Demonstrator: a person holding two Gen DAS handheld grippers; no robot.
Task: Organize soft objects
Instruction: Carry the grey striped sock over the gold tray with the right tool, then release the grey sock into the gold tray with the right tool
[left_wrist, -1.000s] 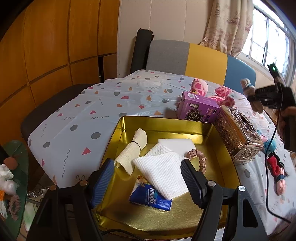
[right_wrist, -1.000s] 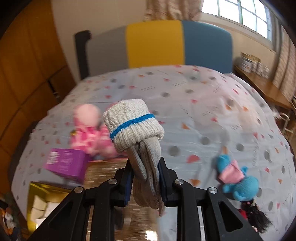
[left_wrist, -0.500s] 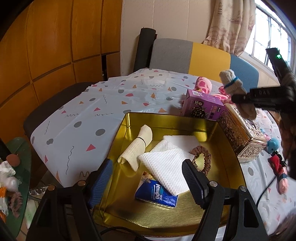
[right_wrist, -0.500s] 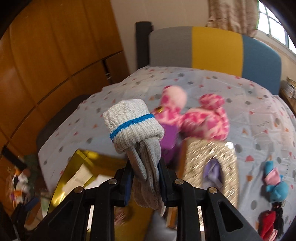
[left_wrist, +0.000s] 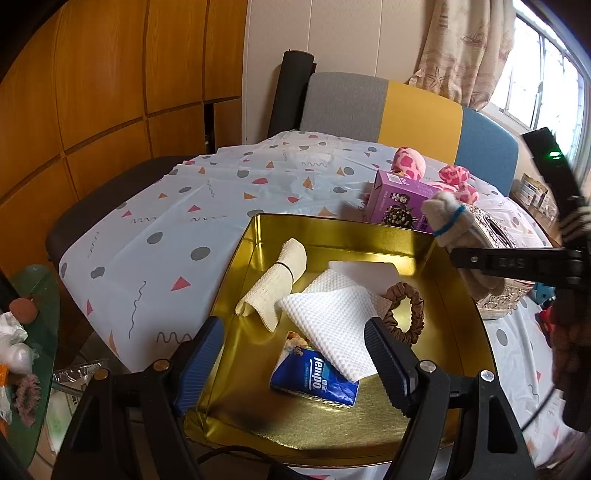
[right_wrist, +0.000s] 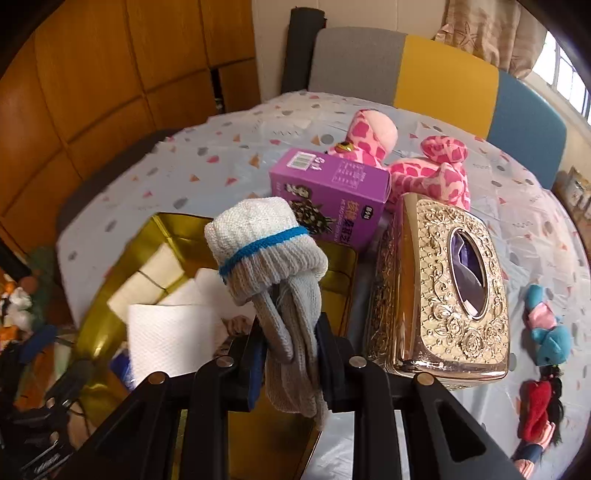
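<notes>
My right gripper (right_wrist: 291, 343) is shut on a rolled grey sock with a blue band (right_wrist: 269, 251) and holds it above the right rim of the gold tray (left_wrist: 332, 229); the sock also shows in the left wrist view (left_wrist: 452, 225). The tray holds a rolled beige cloth (left_wrist: 275, 282), a white waffle cloth (left_wrist: 332, 325), a brown scrunchie (left_wrist: 404, 312) and a blue tissue pack (left_wrist: 314, 376). My left gripper (left_wrist: 295, 358) is open and empty over the tray's near edge.
A purple box (right_wrist: 328, 192), a pink spotted plush (right_wrist: 424, 166) and an ornate gold tissue box (right_wrist: 443, 280) stand right of the tray. Small blue and red dolls (right_wrist: 546, 332) lie at the far right. A chair back (left_wrist: 388, 107) stands behind the table.
My right gripper has carried the sock leftward, from over the open tablecloth to above the tray's right rim. The left gripper has stayed nearly still.
</notes>
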